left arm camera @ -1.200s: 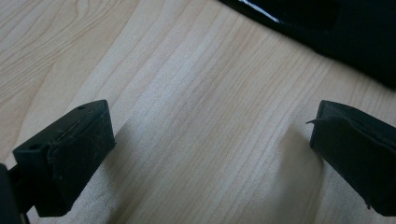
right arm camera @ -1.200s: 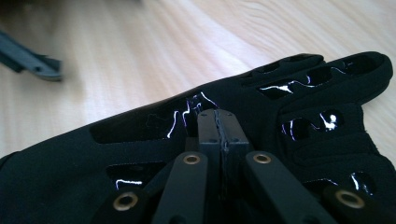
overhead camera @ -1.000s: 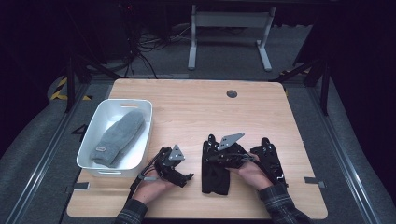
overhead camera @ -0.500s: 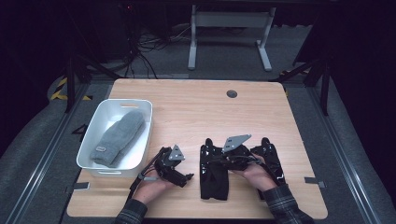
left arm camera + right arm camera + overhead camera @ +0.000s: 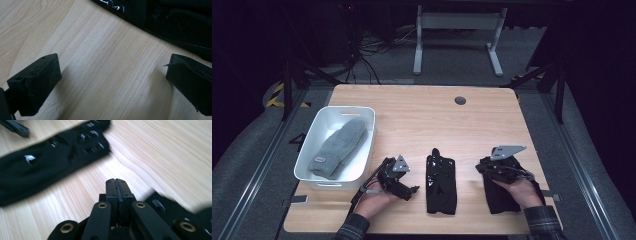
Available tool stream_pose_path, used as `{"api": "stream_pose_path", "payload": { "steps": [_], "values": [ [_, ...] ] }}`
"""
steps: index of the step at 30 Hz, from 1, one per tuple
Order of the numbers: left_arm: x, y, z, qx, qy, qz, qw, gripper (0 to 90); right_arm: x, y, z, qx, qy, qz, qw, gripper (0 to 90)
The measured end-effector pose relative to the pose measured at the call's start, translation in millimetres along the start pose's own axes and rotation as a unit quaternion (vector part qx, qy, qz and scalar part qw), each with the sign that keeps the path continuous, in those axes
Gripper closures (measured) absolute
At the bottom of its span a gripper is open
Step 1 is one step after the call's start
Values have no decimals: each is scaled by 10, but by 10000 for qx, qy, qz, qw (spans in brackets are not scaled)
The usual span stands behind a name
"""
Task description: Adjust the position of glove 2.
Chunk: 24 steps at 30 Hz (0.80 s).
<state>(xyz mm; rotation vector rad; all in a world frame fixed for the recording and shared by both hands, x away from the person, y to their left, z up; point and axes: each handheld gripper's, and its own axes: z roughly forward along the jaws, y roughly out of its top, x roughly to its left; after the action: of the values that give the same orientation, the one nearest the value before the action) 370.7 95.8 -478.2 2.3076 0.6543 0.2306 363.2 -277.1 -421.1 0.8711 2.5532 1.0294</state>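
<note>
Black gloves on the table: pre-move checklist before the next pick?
1. Left tool open, nothing between its jaws: ok.
2. Right tool shut; whether it pinches the glove under it: cannot tell.
3. Two gloves lie apart, bare wood between them: ok.
4. Middle glove flat, untouched, just beside the left tool: ok.
5. White bin has room beside the grey mitten: ok.
6. Right gripper view sharp enough to aim by: not ok, blurred.
</note>
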Motion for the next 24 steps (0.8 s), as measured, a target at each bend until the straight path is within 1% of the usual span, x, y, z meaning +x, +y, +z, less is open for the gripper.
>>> {"api": "stream_pose_path", "payload": {
  "steps": [2, 7, 10, 13, 14, 16, 19, 20, 21, 24],
  "values": [
    [0, 0, 0, 3, 0, 2, 10000, 1, -44, -92, -81, -13, -74, 114, 9999, 900],
    [0, 0, 0, 2, 0, 2, 10000, 1, -99, -292, -186, 103, -213, 268, 9994, 900],
    [0, 0, 0, 1, 0, 2, 10000, 1, -126, -385, -269, 97, -309, 354, 9989, 900],
    [0, 0, 0, 1, 0, 0, 10000, 1, -168, -479, -328, 166, -499, 436, 9977, 900],
    [0, 0, 0, 2, -1, 2, 10000, 1, -201, -519, -333, 234, -565, 475, 9970, 900],
    [0, 0, 0, 2, -1, 2, 10000, 1, -248, -566, -310, 350, -599, 548, 9961, 900],
    [0, 0, 0, 1, -1, 2, 10000, 1, -252, -584, -242, 569, -591, 531, 9952, 900],
    [1, 0, 0, 3, -1, 2, 10000, 1, -240, -580, -221, 580, -620, 481, 9952, 900],
    [0, 0, 0, 0, -2, -1, 10000, 1, -232, -567, -211, 565, -549, 511, 9956, 900],
    [0, 0, 0, 1, -2, 1, 10000, 1, -178, -521, -155, 550, -491, 466, 9962, 900]
  ]
}}
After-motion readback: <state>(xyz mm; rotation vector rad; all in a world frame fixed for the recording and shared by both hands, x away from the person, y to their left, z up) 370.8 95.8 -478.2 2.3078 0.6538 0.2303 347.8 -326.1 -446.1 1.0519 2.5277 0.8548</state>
